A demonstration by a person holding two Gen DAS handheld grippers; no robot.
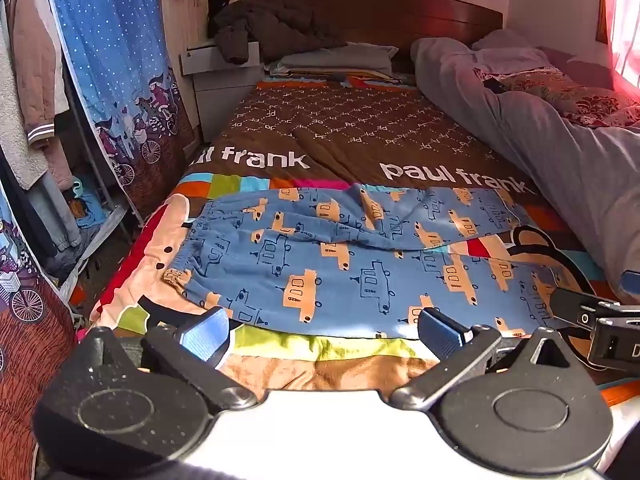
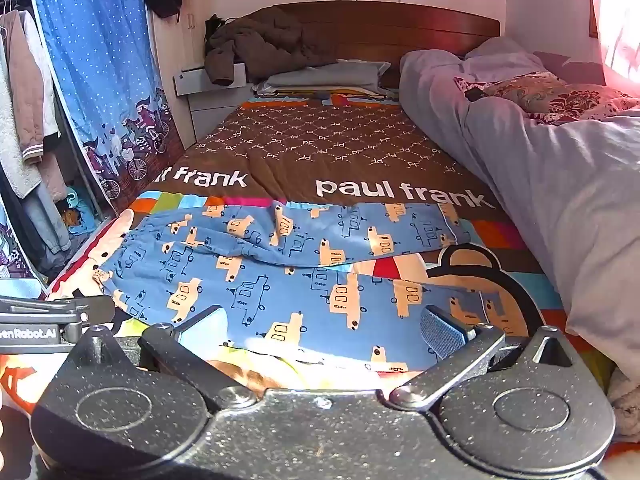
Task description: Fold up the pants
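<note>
Blue pants (image 1: 340, 264) with orange car prints lie spread sideways on the bed, waistband at the left, two legs running right; they also show in the right wrist view (image 2: 280, 276). My left gripper (image 1: 324, 334) is open and empty, just in front of the near edge of the pants. My right gripper (image 2: 320, 334) is open and empty, over the near leg's lower edge. The right gripper's body shows at the right edge of the left wrist view (image 1: 600, 328); the left gripper's body shows at the left of the right wrist view (image 2: 48, 324).
The bed carries a brown and multicoloured "paul frank" blanket (image 1: 360, 136). A bunched grey duvet (image 1: 560, 152) lies along the right side. A dark jacket (image 1: 264, 28) and pillows sit at the headboard. A blue curtain (image 1: 112, 80) and hanging clothes stand at left.
</note>
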